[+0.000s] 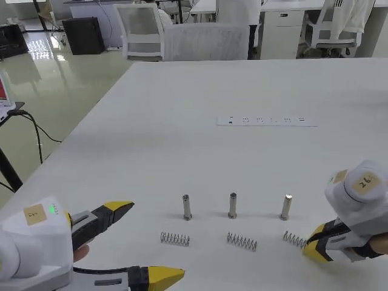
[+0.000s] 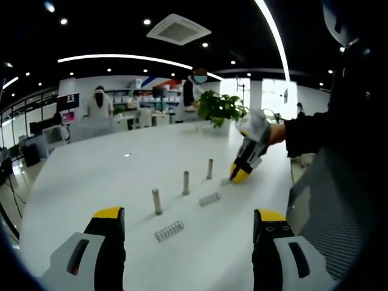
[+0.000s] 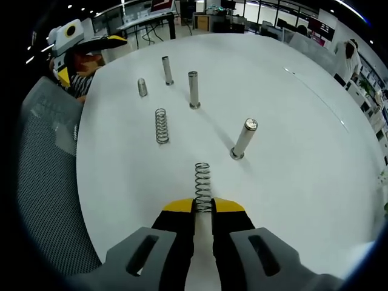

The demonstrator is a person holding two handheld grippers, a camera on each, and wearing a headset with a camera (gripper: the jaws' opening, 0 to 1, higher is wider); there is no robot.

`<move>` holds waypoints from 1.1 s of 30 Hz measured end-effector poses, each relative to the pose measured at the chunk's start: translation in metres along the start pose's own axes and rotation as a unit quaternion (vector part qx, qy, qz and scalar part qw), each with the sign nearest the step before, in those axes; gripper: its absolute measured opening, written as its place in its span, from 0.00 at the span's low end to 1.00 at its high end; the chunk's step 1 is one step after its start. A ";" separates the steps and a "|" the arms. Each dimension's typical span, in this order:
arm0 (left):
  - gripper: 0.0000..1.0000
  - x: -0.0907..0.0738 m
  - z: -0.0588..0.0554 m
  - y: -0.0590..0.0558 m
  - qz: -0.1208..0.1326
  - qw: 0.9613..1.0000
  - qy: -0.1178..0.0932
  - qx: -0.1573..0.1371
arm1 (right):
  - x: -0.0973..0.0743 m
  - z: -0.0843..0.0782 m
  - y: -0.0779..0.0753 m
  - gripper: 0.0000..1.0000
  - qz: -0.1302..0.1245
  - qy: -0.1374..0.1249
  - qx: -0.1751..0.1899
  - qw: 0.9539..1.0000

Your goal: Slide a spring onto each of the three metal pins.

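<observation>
The right hand-held gripper [image 3: 204,207] is clenched on the near end of a small coiled steel spring [image 3: 202,179] lying on the white bench [image 3: 291,121]. This probably leaves the spring's far end free for the short upright metal pin [image 3: 244,139] just ahead-right. The left hand-held gripper [image 2: 189,217] hangs released.

Tan sticker [image 1: 364,181] on right gripper [image 1: 307,245]: reads "26", roughly. Sticker [image 1: 34,213] on left gripper [image 1: 156,241]: illegible. Printed strip [image 1: 267,120] mid-desk, toward far edge: too small to read.

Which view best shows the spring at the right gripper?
Right gripper view: the spring lies full-length, one end between the right gripper's jaws. Head view catches its free end; left gripper view, a tiny blur.
</observation>
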State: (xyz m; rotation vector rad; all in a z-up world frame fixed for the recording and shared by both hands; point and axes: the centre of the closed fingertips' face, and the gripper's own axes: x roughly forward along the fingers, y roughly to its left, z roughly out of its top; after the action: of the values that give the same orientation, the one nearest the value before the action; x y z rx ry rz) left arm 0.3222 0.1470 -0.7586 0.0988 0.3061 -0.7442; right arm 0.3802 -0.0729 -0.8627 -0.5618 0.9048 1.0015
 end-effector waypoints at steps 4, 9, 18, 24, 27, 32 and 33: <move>0.84 0.000 0.000 -0.001 -0.003 1.000 0.002 0.003 | -0.002 0.002 0.000 0.07 -0.001 -0.004 0.004 1.000; 0.84 0.002 -0.001 -0.003 -0.011 1.000 0.011 0.011 | -0.007 0.004 0.001 0.07 -0.002 -0.007 0.000 1.000; 0.83 0.006 0.004 -0.006 -0.025 0.999 0.013 0.019 | -0.013 0.014 0.007 0.07 0.003 -0.010 -0.016 1.000; 0.82 0.008 0.007 -0.008 -0.035 0.999 0.016 0.026 | -0.020 0.025 0.012 0.07 0.005 -0.017 -0.028 0.999; 0.81 0.009 0.010 -0.010 -0.039 0.999 0.016 0.029 | -0.025 0.032 0.016 0.07 0.006 -0.020 -0.037 0.999; 0.80 0.011 0.013 -0.013 -0.047 0.998 0.016 0.035 | -0.030 0.040 0.020 0.07 0.009 -0.027 -0.045 0.999; 0.80 0.012 0.014 -0.014 -0.050 0.998 0.016 0.037 | -0.031 0.043 0.021 0.07 0.009 -0.028 -0.048 0.998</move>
State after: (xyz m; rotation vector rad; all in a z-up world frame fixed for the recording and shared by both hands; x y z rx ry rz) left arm 0.3244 0.1263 -0.7491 0.1666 0.3167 -0.8538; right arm 0.3702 -0.0456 -0.8135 -0.6046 0.8159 1.0763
